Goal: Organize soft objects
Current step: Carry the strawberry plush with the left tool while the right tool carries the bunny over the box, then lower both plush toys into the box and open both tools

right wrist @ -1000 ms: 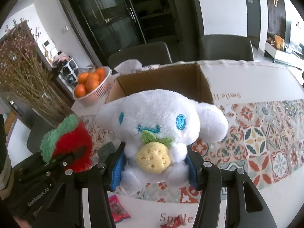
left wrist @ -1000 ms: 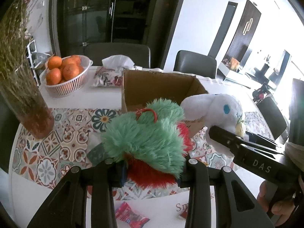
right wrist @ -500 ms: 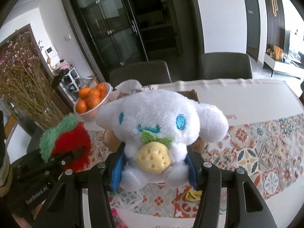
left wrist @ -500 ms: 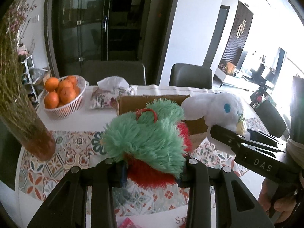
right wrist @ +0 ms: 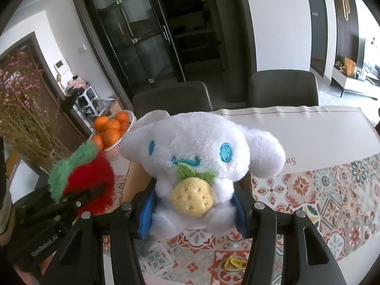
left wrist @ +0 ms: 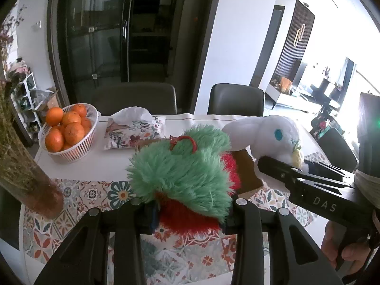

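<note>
My left gripper (left wrist: 190,216) is shut on a fluffy strawberry plush (left wrist: 182,173) with a green top and red body, held above the table. My right gripper (right wrist: 193,210) is shut on a white dog plush (right wrist: 197,147) that hugs a yellow strawberry, also held in the air. Each plush shows in the other view: the white dog plush (left wrist: 268,135) to the right, the strawberry plush (right wrist: 87,180) to the left. A brown cardboard box (left wrist: 245,173) stands on the table behind both toys, mostly hidden by them.
A white basket of oranges (left wrist: 68,130) and a floral tissue pack (left wrist: 133,130) sit at the table's far left. A vase of dried flowers (left wrist: 21,166) stands at the left. Yellow rubber bands (right wrist: 234,264) lie on the patterned mat. Two dark chairs (left wrist: 235,99) stand behind the table.
Both grippers have risen with their plush toys. The box and table have dropped lower in both views, and the box opening is out of sight.
</note>
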`<state>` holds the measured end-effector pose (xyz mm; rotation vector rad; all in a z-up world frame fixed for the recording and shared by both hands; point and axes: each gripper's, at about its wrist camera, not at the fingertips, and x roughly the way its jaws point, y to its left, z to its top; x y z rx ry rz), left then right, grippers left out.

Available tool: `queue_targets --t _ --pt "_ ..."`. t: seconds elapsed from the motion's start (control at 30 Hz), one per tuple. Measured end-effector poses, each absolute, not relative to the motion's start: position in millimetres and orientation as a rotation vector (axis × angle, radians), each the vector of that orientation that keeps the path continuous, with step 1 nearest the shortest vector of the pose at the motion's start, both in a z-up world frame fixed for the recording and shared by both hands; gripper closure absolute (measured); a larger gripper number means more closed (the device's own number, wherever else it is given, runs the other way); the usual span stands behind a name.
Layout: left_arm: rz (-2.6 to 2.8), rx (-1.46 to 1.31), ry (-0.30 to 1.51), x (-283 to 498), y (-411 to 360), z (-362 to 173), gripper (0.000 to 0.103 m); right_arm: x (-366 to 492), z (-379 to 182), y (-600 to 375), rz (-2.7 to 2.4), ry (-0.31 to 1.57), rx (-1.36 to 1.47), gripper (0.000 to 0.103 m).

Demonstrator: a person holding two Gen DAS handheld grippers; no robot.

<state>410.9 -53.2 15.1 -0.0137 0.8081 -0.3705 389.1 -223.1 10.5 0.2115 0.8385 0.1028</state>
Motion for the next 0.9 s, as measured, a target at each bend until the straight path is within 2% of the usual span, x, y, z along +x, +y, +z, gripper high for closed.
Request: queue_targets --t 0.53,0.9 --pt "-0.378 0.032 0.907 463.5 -65.7 -19.2 0.066 455.4 -29.8 -231.0 0.136 1.011 0.254 0.048" --pt "-0.388 0.058 1.041 492.3 -74.8 -63.6 0.065 489.8 -71.1 -231.9 0.137 1.132 0.287 0.047"
